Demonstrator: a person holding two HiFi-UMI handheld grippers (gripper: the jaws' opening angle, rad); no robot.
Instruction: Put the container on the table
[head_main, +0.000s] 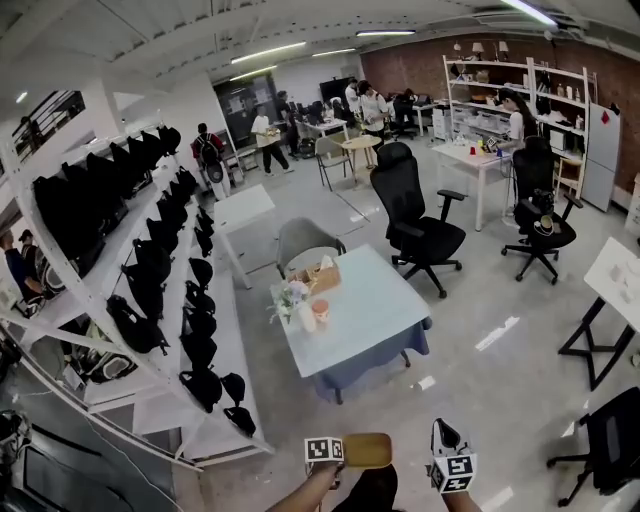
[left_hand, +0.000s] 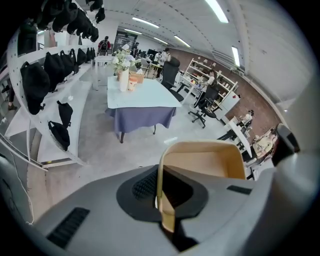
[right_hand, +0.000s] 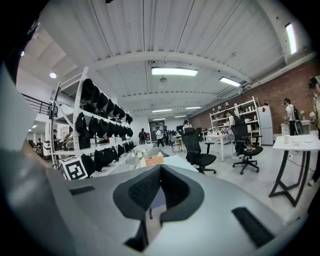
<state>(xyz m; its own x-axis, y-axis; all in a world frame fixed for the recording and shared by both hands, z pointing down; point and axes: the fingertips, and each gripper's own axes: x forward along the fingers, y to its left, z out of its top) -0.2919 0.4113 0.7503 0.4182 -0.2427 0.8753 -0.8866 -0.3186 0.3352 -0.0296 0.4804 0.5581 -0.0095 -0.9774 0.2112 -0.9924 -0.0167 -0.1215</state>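
A tan plastic container hangs at the bottom of the head view. My left gripper is shut on its near wall. In the left gripper view the container opens upward beyond the jaws, and its thin rim is pinched at the left gripper. The table with a pale blue top and blue cloth stands ahead across the floor. It carries flowers, a cup and a small box. My right gripper is beside the container, and in its own view the right gripper is shut and empty.
A long white rack of black bags runs along the left. A grey chair stands behind the table and a black office chair to its right. A black-legged table is at the right. Several people work far off.
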